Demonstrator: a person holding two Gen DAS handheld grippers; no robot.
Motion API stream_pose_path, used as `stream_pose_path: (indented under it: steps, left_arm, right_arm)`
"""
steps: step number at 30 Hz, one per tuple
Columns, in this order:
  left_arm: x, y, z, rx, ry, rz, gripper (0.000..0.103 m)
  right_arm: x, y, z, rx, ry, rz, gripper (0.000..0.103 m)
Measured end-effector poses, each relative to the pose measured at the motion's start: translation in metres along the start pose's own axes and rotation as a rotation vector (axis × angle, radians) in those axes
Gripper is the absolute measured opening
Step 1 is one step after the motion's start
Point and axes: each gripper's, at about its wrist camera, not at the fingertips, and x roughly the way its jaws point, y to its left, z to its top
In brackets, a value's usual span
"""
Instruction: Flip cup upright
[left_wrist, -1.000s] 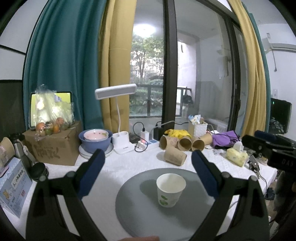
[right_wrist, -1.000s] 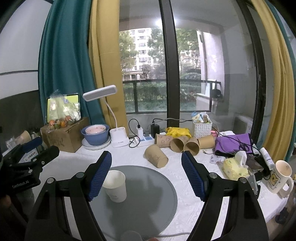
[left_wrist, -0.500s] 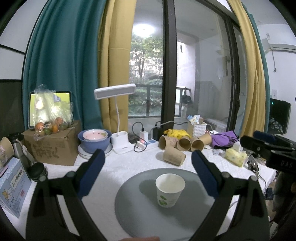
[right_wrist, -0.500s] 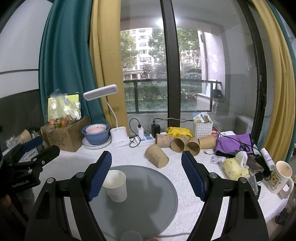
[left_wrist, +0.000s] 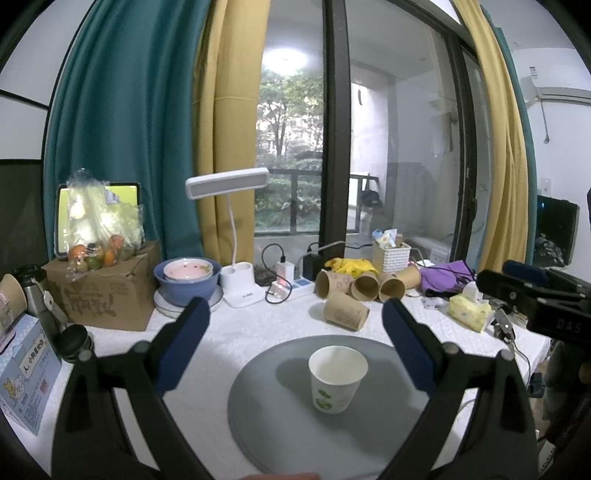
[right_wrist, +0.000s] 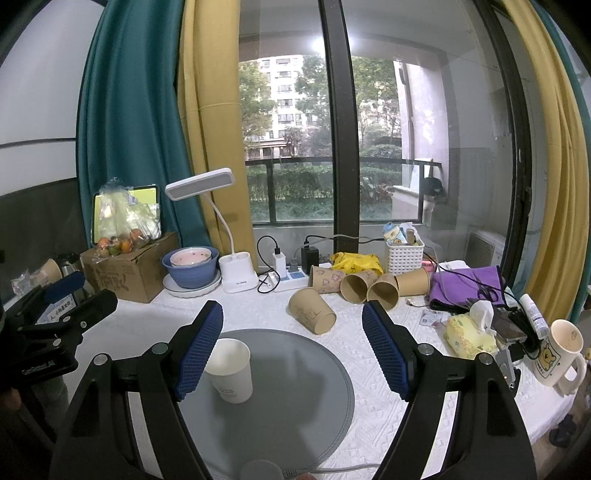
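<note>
A white paper cup (left_wrist: 337, 378) with a green print stands upright, mouth up, on a round grey mat (left_wrist: 280, 413). My left gripper (left_wrist: 295, 332) is open and empty, held back from the cup and above it. In the right wrist view the same cup (right_wrist: 231, 371) stands on the mat (right_wrist: 295, 387), just right of my left blue pad. My right gripper (right_wrist: 293, 345) is open and empty, with the cup low on its left side. Each gripper shows at the edge of the other's view.
Several brown paper cups (right_wrist: 354, 286) lie on their sides behind the mat. A desk lamp (right_wrist: 229, 251), blue bowl (right_wrist: 190, 267), cardboard box (right_wrist: 133, 271), power strip, white basket, purple cloth, tissue pack (right_wrist: 469, 332) and bear mug (right_wrist: 559, 350) crowd the white table.
Almost nothing has changed. Both grippers stay open and the cup stands in the same place; the views have only drifted slightly.
</note>
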Motion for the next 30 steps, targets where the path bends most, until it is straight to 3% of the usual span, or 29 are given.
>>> stream_pose_path:
  steps: [30]
  left_arm:
    - [0.0001, -0.0024, -0.0009, -0.007, -0.001, -0.003, 0.095]
  right_arm:
    - [0.0036, 0.0000, -0.0024, 0.001, 0.008, -0.001, 0.081]
